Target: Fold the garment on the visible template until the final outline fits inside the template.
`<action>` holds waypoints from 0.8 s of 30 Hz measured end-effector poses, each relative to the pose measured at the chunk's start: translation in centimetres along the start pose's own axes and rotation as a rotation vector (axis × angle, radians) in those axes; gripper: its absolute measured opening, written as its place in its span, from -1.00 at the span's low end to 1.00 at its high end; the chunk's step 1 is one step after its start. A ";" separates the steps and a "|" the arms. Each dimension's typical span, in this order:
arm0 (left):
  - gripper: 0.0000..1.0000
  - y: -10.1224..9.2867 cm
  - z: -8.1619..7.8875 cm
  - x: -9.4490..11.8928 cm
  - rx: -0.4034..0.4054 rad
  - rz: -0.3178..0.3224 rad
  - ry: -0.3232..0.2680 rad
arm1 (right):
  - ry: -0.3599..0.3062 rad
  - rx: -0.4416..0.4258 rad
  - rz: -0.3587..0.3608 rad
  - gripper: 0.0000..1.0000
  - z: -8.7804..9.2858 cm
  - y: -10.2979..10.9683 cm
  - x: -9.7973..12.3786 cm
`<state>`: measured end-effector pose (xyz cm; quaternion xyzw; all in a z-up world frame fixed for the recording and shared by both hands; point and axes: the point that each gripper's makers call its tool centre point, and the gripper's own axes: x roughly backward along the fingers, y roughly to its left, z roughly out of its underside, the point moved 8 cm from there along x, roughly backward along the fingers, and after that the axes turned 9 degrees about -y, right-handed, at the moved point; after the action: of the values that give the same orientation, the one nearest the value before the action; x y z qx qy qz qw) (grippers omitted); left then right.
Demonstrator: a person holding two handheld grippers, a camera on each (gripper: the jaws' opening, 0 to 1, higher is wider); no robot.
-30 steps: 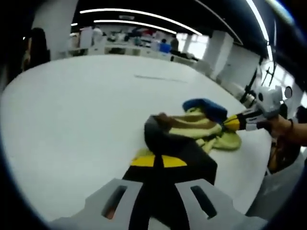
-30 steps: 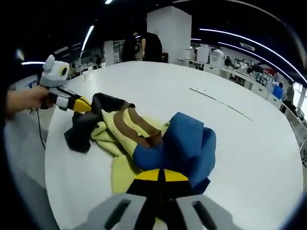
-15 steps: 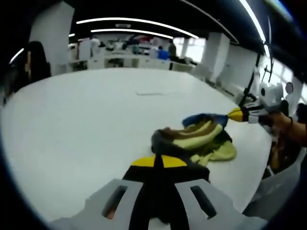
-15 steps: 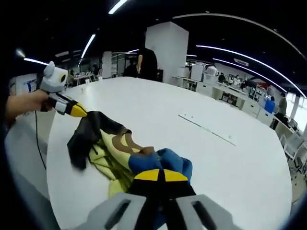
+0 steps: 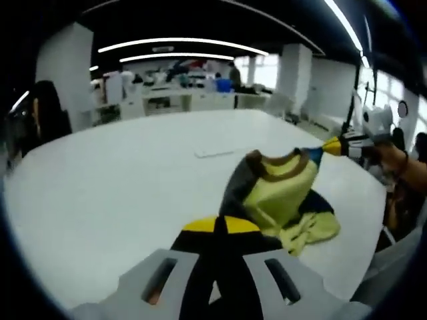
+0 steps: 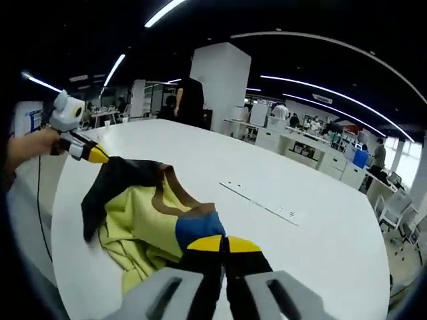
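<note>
I have the garment [image 5: 277, 193] lifted between my 2 tongs, a yellow top with dark, brown and blue panels, hanging above a wide white table [image 5: 100, 193] with its lower folds resting on the surface near the table's edge. My left gripper [image 5: 220, 230] has its yellow-tipped jaws pressed together on the dark shoulder of the cloth, and my right gripper [image 6: 223, 247] is clamped the same way on the blue part [image 6: 197, 227]. In the left gripper view the right gripper comes in from the right, held by a hand [image 5: 393, 157]; in the right gripper view the left gripper [image 6: 90, 155] sits at the far left. A thin pale strip [image 6: 260, 203] lies flat on the table beyond the garment. Around it I see an open office: a white pillar [image 6: 223, 83], long ceiling light strips [image 5: 180, 43], desks and a few people standing in the background [image 6: 190, 100]
</note>
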<state>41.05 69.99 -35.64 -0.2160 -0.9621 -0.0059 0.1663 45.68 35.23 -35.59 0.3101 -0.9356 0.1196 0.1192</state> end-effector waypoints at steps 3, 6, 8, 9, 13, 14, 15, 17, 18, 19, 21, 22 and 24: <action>-1.00 0.5 -1.2 -1.1 -0.008 -0.002 -0.021 | -0.016 -0.026 0.019 -1.00 -0.7 -1.5 -1.0; -1.00 0.9 -1.7 -2.2 -0.016 -0.014 -0.019 | -0.031 -0.050 0.033 -1.00 -1.2 -2.4 -2.2; -1.00 1.3 -1.9 -3.0 -0.021 -0.025 -0.016 | -0.040 -0.056 0.039 -1.00 -1.5 -2.9 -3.0; -1.00 1.5 -2.0 -3.3 -0.023 -0.032 -0.015 | -0.039 -0.060 0.043 -1.00 -1.5 -3.2 -3.4; -1.00 2.7 -2.6 -4.8 -0.007 -0.093 -0.053 | -0.037 -0.110 0.083 -1.00 -1.2 -4.5 -5.3; -1.00 2.9 -2.7 -5.1 0.005 -0.096 -0.062 | -0.035 -0.109 0.097 -1.00 -1.1 -4.8 -5.8; -1.00 3.1 -2.8 -5.5 0.005 -0.100 -0.072 | -0.036 -0.109 0.107 -1.00 -1.1 -5.0 -6.2; -1.00 3.6 -2.7 -6.5 0.016 -0.128 -0.078 | -0.033 -0.135 0.127 -1.00 -0.8 -5.5 -7.2; -1.00 3.9 -2.5 -7.1 0.018 -0.140 -0.082 | -0.032 -0.133 0.131 -1.00 -0.6 -5.8 -7.9; -1.00 4.0 -2.5 -7.3 0.018 -0.144 -0.085 | -0.031 -0.132 0.133 -1.00 -0.6 -5.9 -8.0; -1.00 4.6 -2.0 -8.7 0.032 -0.157 -0.085 | -0.016 -0.137 0.153 -1.00 -0.1 -6.5 -9.4; -1.00 5.0 -1.8 -9.3 0.041 -0.171 -0.085 | -0.015 -0.151 0.163 -1.00 0.1 -6.8 -10.0; -1.00 5.4 -1.4 -10.1 0.059 -0.184 -0.083 | -0.014 -0.181 0.172 -1.00 0.4 -7.3 -10.9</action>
<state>52.36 70.57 -37.91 -0.1219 -0.9837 0.0162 0.1312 58.54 35.41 -38.13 0.2174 -0.9665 0.0425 0.1296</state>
